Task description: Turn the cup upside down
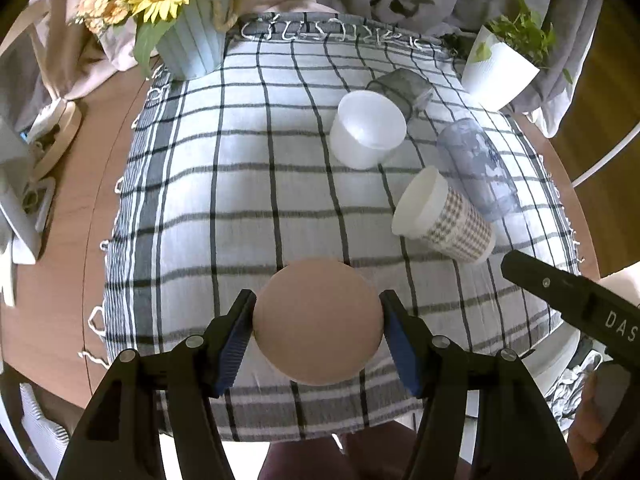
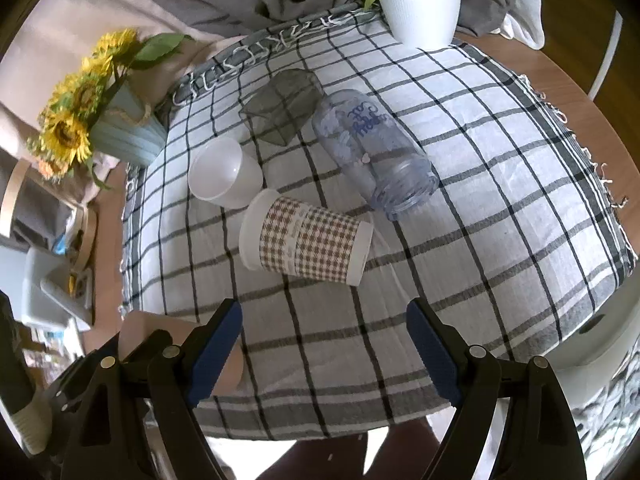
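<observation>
My left gripper (image 1: 318, 328) is shut on a tan cup (image 1: 318, 320); I see its round flat end, held between the blue pads near the front of the checked cloth (image 1: 240, 200). The tan cup also shows in the right wrist view (image 2: 160, 328) at lower left, partly hidden by my fingers. My right gripper (image 2: 324, 344) is open and empty above the cloth's front part (image 2: 480, 240); its body shows in the left wrist view (image 1: 576, 300) at right. A houndstooth paper cup (image 2: 308, 240) (image 1: 444, 216) lies on its side ahead of it.
A white cup (image 1: 368, 128) (image 2: 224, 172), a clear bluish bottle (image 1: 476, 168) (image 2: 372, 152) and a dark grey cup (image 1: 400, 84) (image 2: 280, 106) lie on their sides. A sunflower pot (image 1: 192, 44) (image 2: 124, 132) and a white plant pot (image 1: 496, 68) (image 2: 420, 0) stand at the back corners.
</observation>
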